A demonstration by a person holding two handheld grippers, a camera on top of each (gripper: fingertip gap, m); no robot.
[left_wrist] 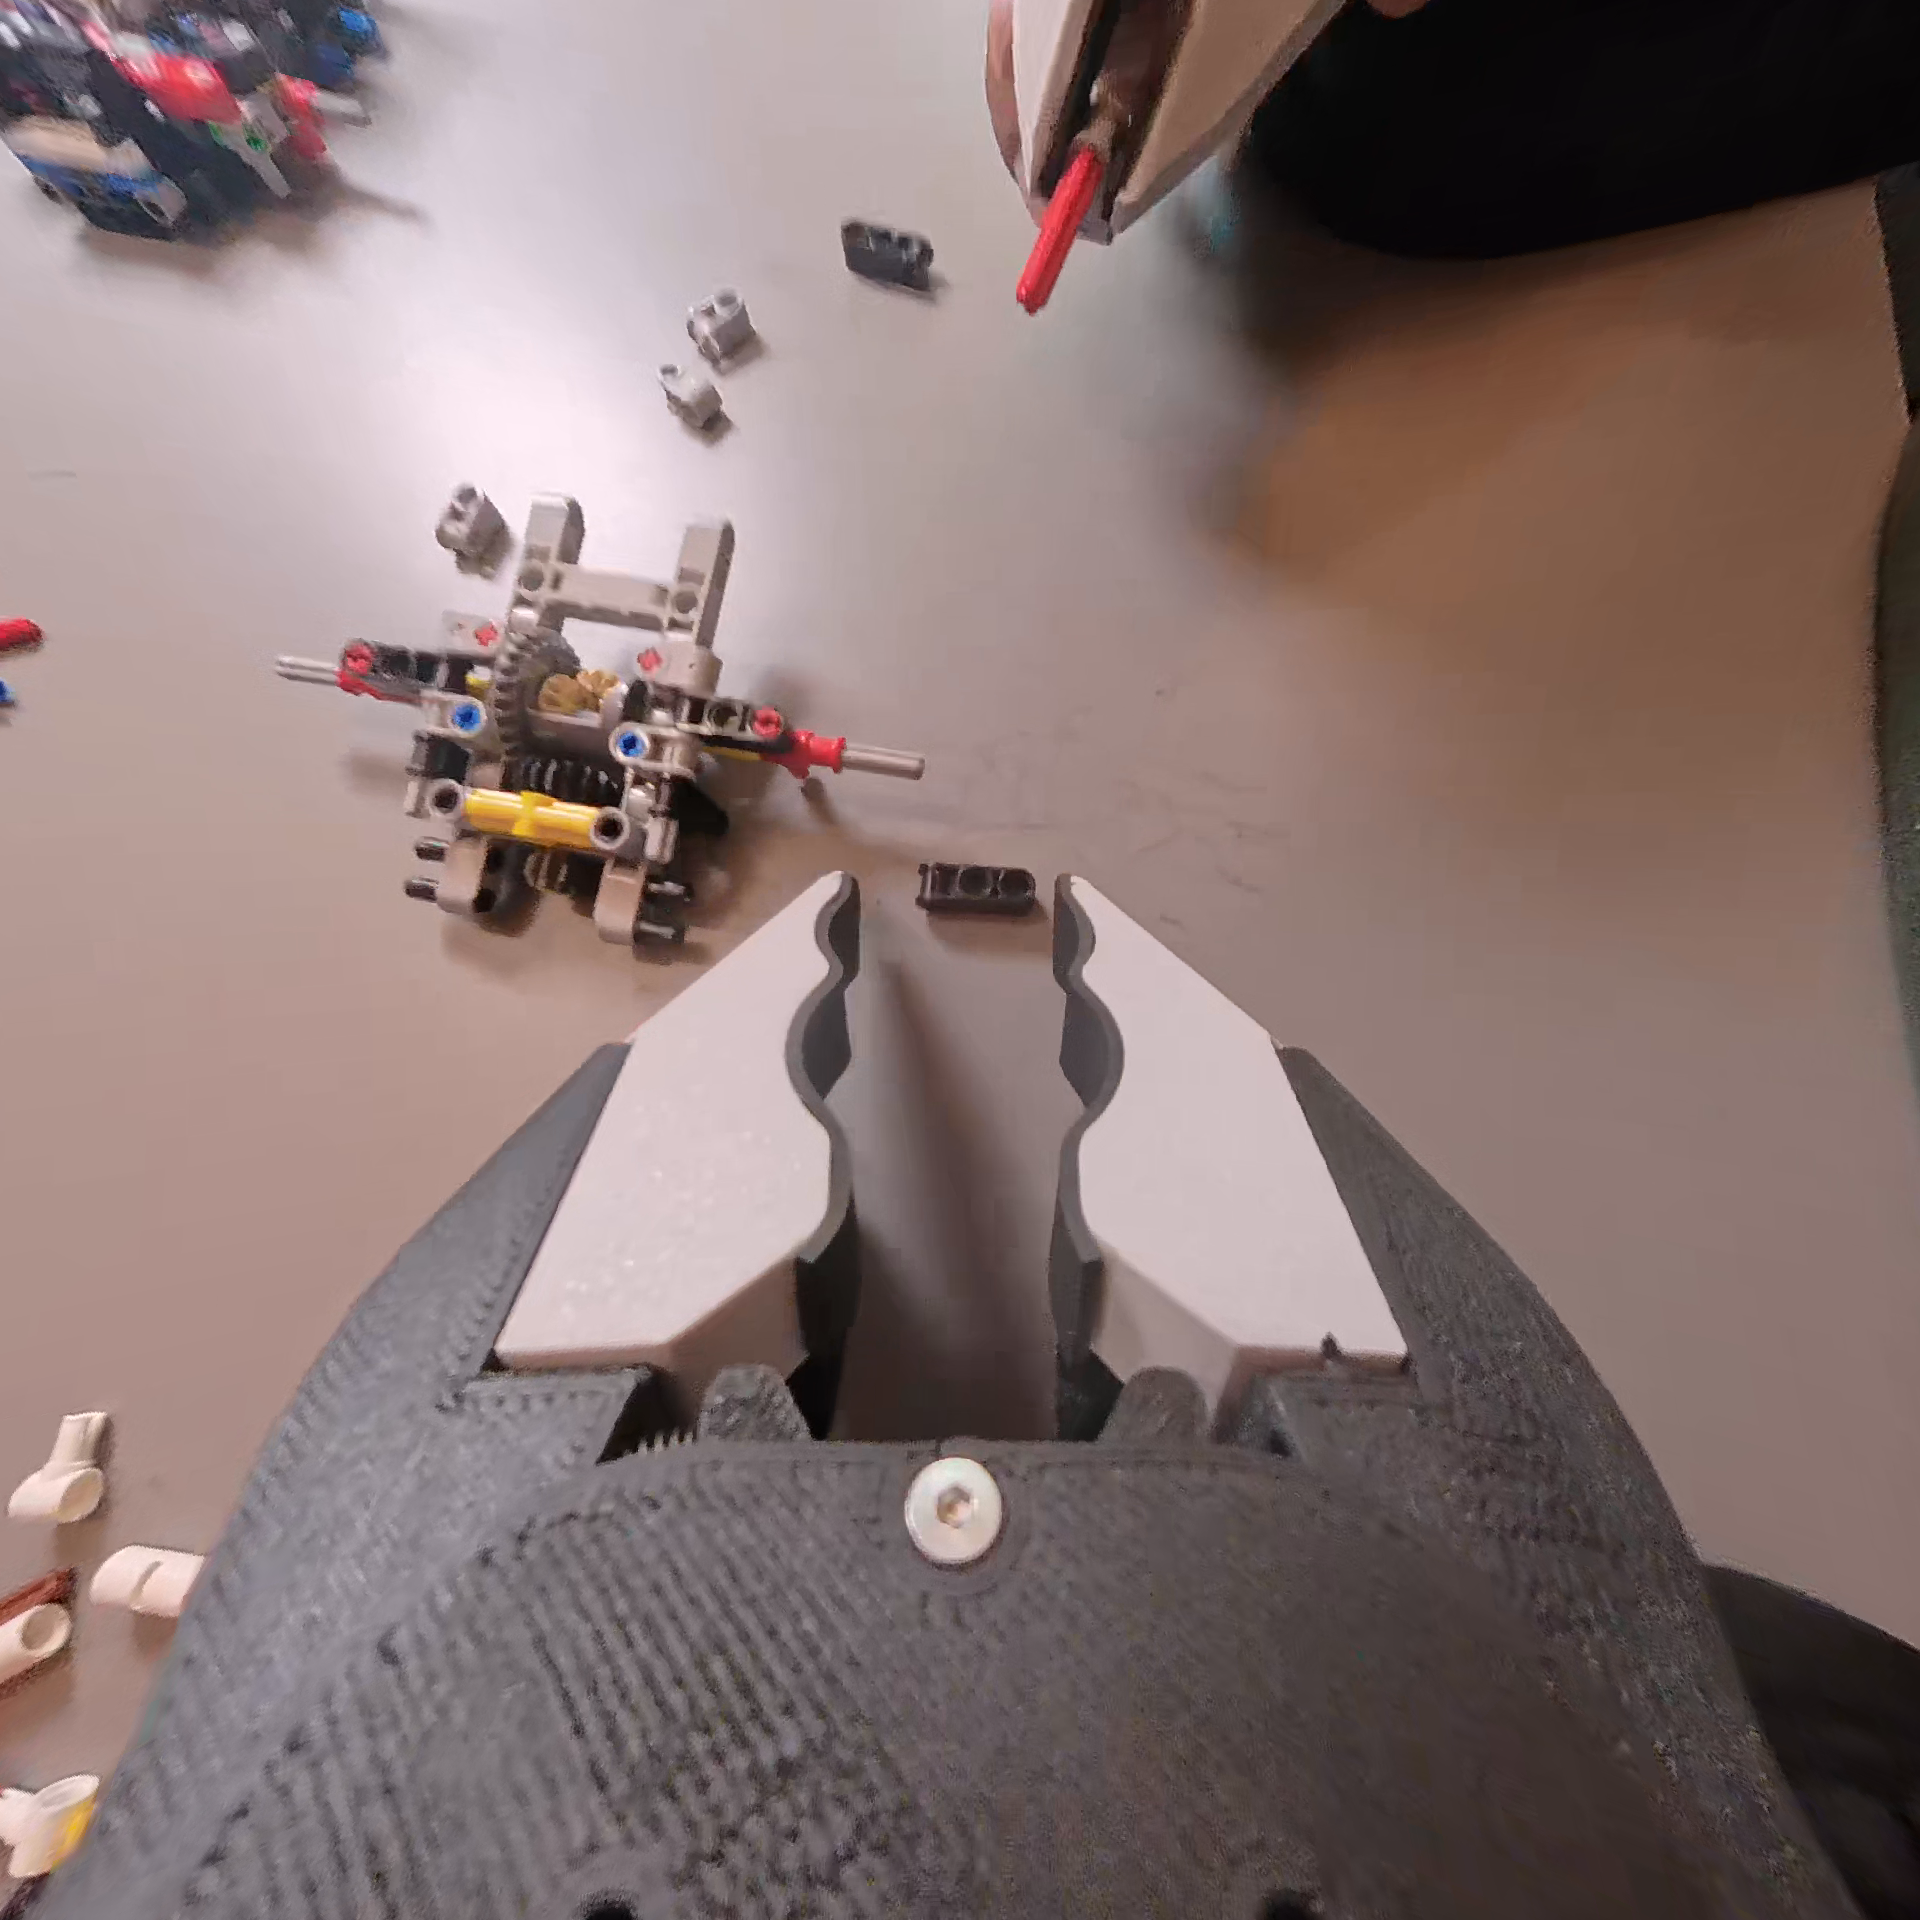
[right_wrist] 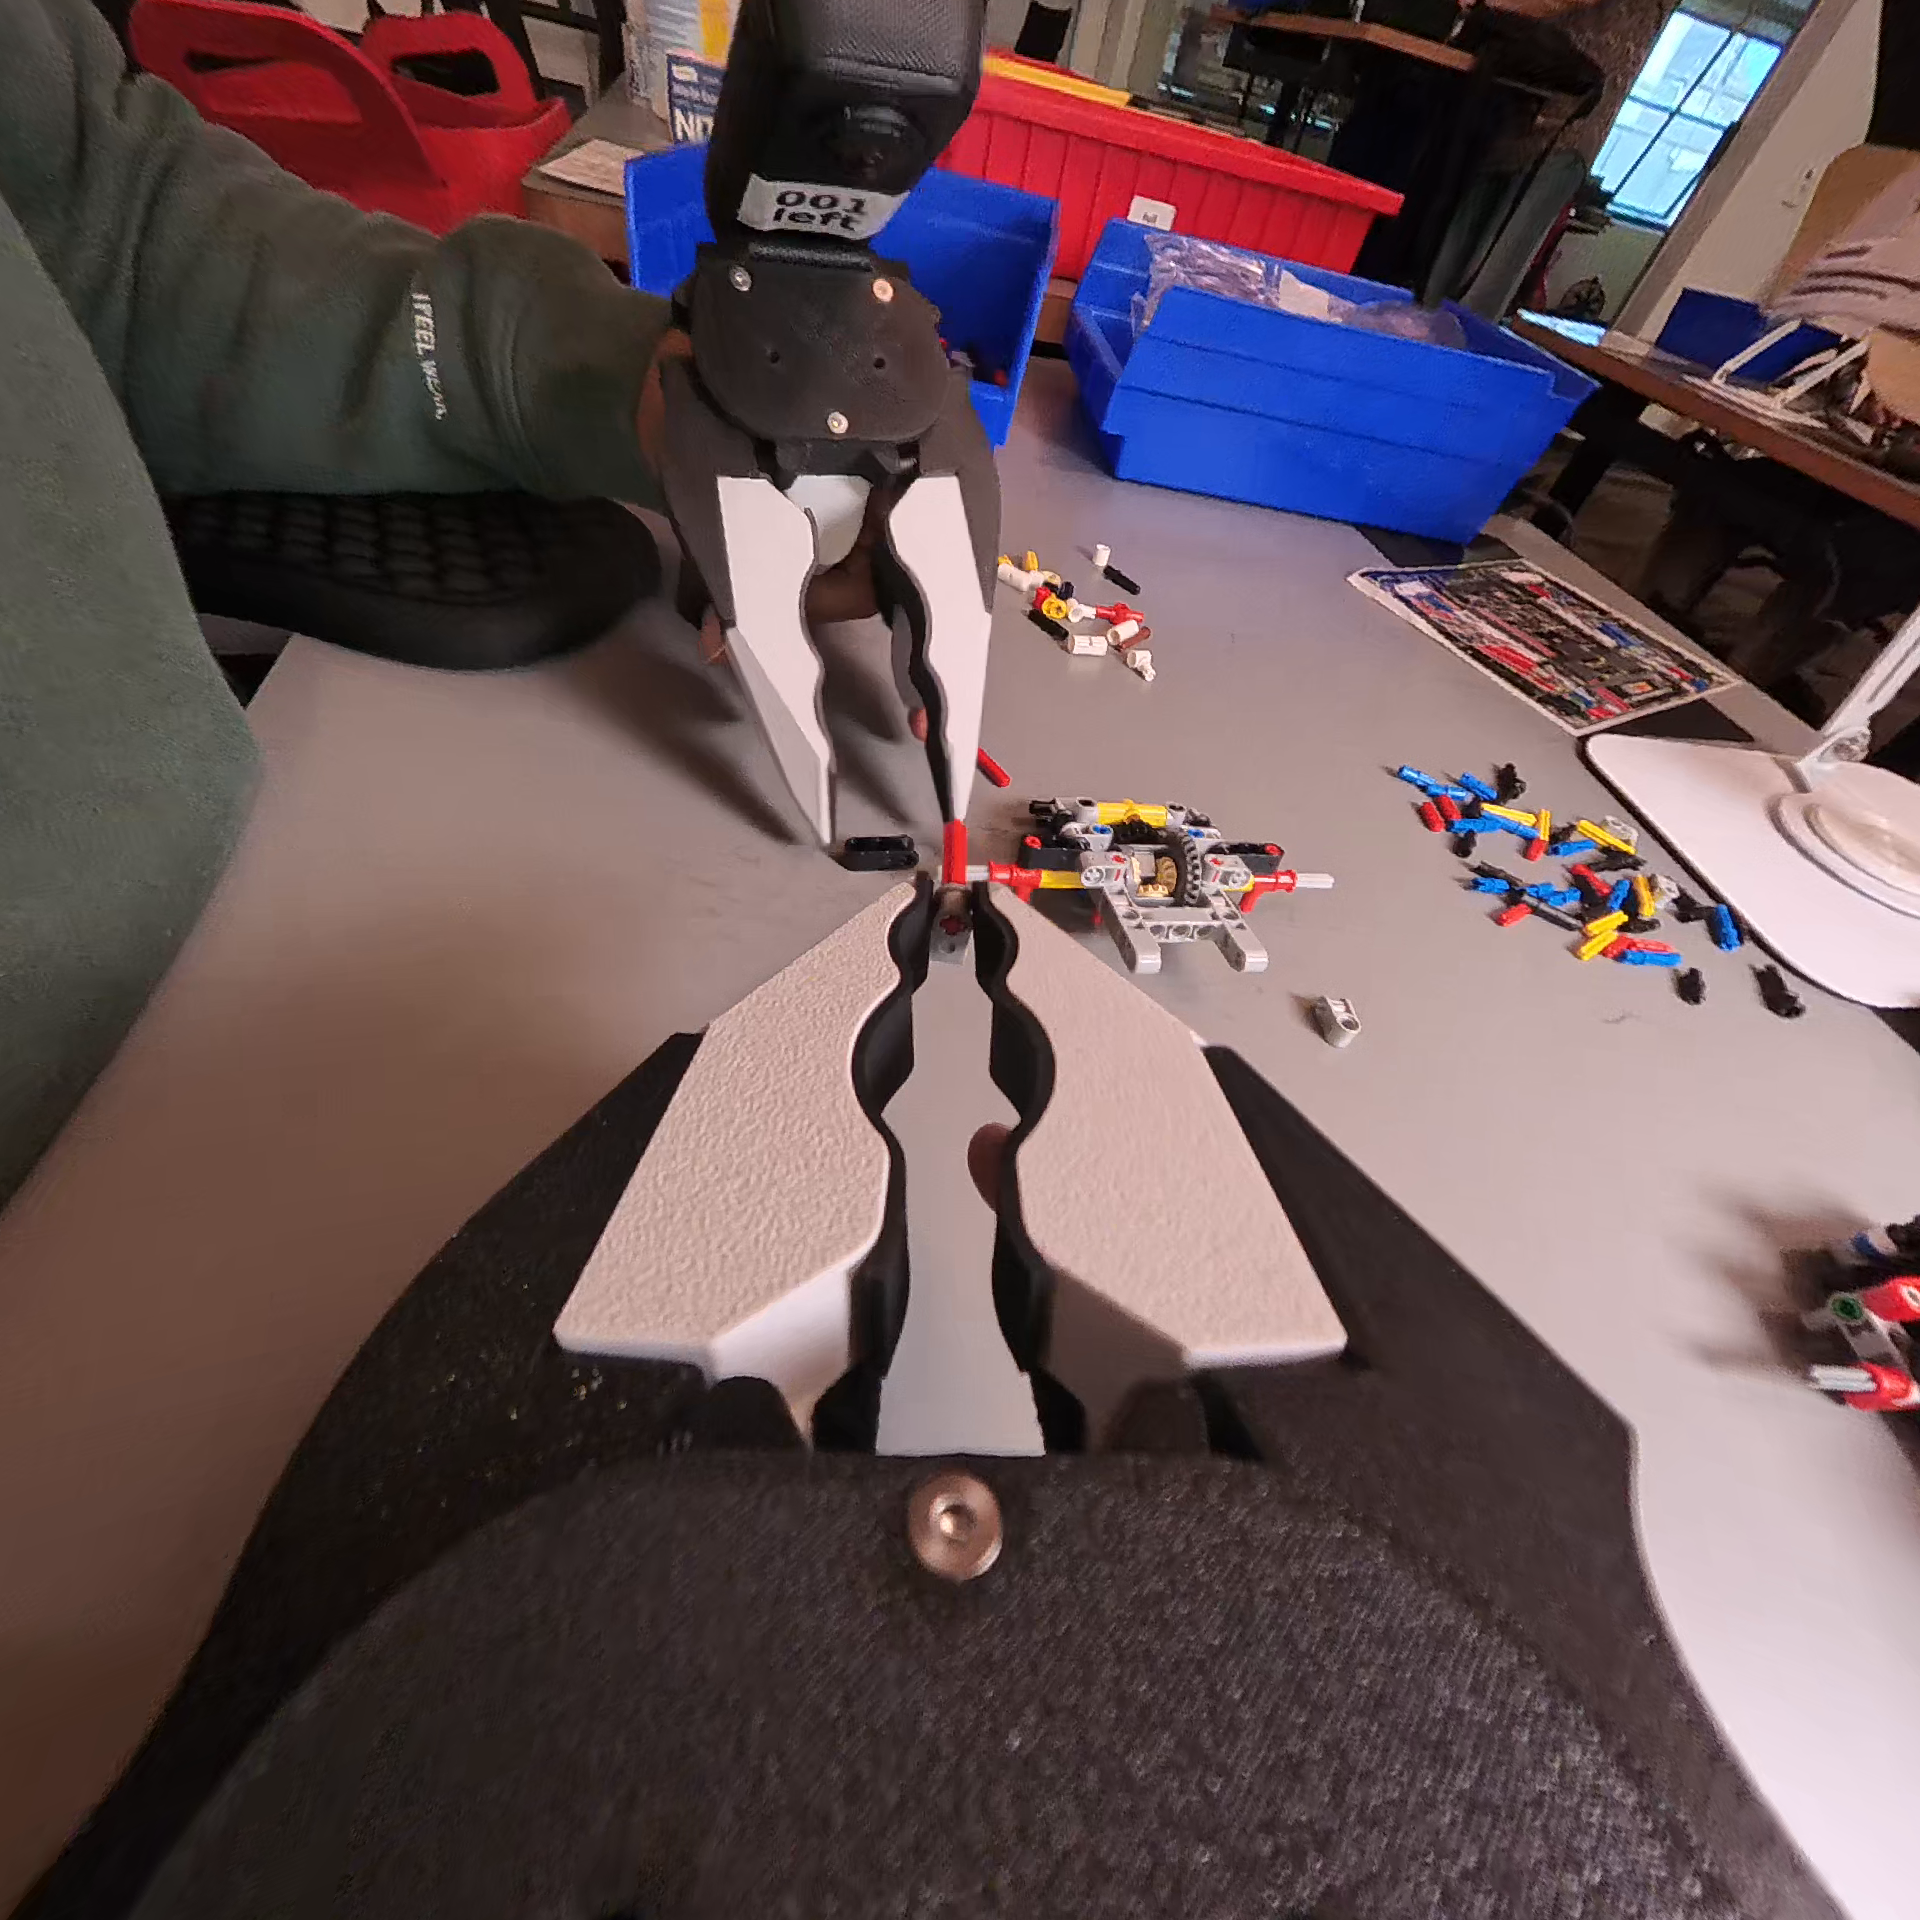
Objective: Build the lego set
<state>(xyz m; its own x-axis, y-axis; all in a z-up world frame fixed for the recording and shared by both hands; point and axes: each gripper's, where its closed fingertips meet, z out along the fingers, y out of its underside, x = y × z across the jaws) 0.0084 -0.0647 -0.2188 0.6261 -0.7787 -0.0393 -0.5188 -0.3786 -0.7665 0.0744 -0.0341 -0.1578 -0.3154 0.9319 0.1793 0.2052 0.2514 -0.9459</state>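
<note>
The grey lego assembly [left_wrist: 582, 727] with a gear, a yellow piece and red-tipped axles lies on the grey table; it also shows in the right wrist view [right_wrist: 1164, 883]. My left gripper [left_wrist: 956, 894] is open and empty, its tips low over the table on either side of a small black beam [left_wrist: 977, 888]. In the right wrist view the left gripper [right_wrist: 888, 831] stands over that black beam [right_wrist: 878, 852]. My right gripper [right_wrist: 948, 904] is shut on a small grey connector with a red axle [right_wrist: 954, 836] sticking out. The right gripper [left_wrist: 1081, 203] and the red axle [left_wrist: 1060, 229] hang above the table.
Loose grey connectors [left_wrist: 717, 322] and a second black piece [left_wrist: 885, 252] lie beyond the assembly. White connectors [left_wrist: 62, 1465] lie near left. Coloured pins [right_wrist: 1558, 873], an instruction sheet [right_wrist: 1538, 644], blue bins [right_wrist: 1320, 405], a white lamp base [right_wrist: 1766, 862] and another build [left_wrist: 145, 104] surround the work area. Spacing between my two grippers at the tips: around 10 cm. The build [left_wrist: 145, 104] is about 25 cm from my right fingertips.
</note>
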